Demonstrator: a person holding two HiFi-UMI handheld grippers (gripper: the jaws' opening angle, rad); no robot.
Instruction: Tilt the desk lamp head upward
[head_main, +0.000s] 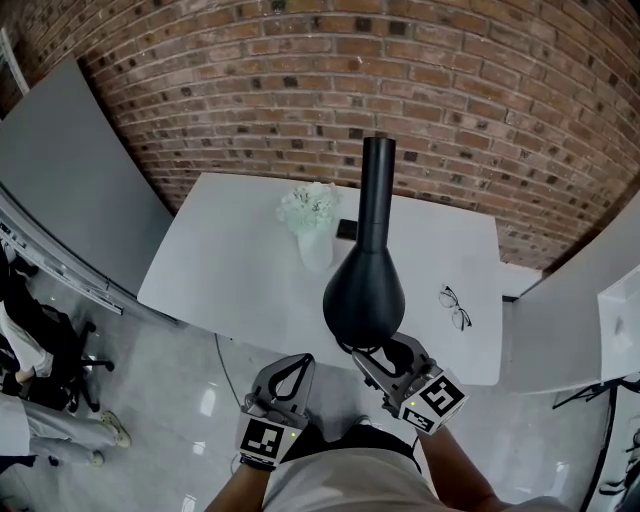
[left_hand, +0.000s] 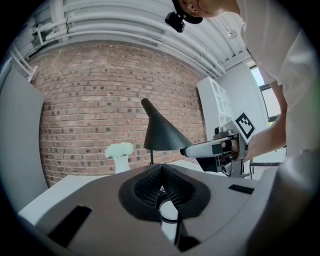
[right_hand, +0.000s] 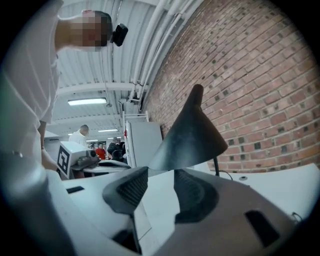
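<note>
The black cone-shaped lamp head stands over the white table's near edge, its wide rim towards me. My right gripper is open just under that rim. In the right gripper view the shade sits right above the gap of the right gripper, and the pads do not press on it. The left gripper view shows one right finger at the edge of the shade. My left gripper hangs lower left of the lamp, shut and empty, and its jaws meet in the left gripper view.
On the white table a white vase of flowers stands behind the lamp, with a small black item beside it. Glasses lie to the right. A brick wall is behind, and an office chair and people are on the left.
</note>
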